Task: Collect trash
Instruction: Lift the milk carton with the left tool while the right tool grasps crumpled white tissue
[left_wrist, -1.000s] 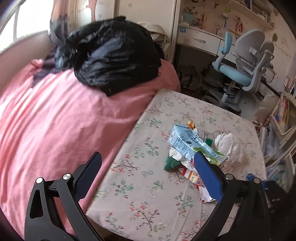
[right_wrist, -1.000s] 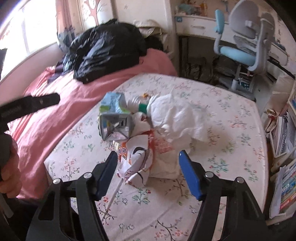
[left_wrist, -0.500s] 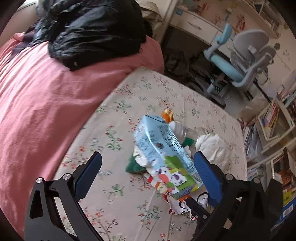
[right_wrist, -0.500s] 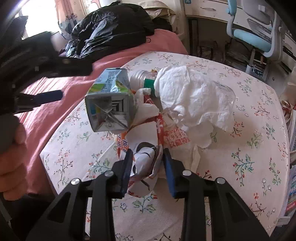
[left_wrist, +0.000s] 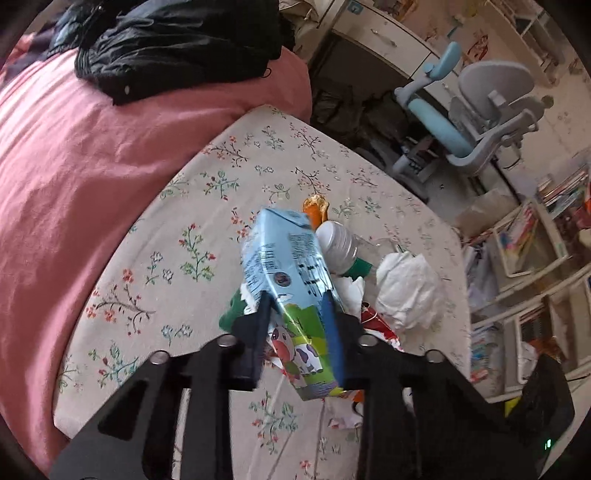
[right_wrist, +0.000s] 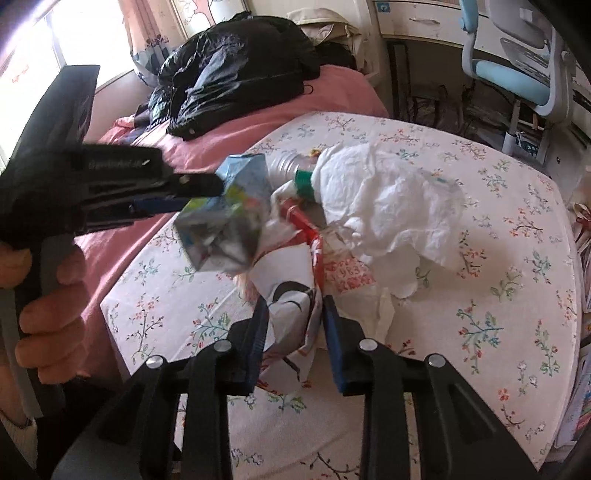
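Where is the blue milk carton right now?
Clamped in the left gripper, the blue milk carton sits atop the trash pile, left of the crumpled white tissue in the left wrist view.

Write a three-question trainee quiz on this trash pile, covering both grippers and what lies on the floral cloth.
1. True or false: the left gripper is shut on the milk carton.
2. What is the right gripper clamped on? A) the white tissue B) the crumpled wrapper C) the plastic bottle
3. Fill in: the bottle's cap end bears a ____ band.

Key:
1. True. Its jaws have just been closing, and the pads now press on the carton's sides.
2. B. The jaws have just been closing; the white, red-printed wrapper is between them.
3. Green.
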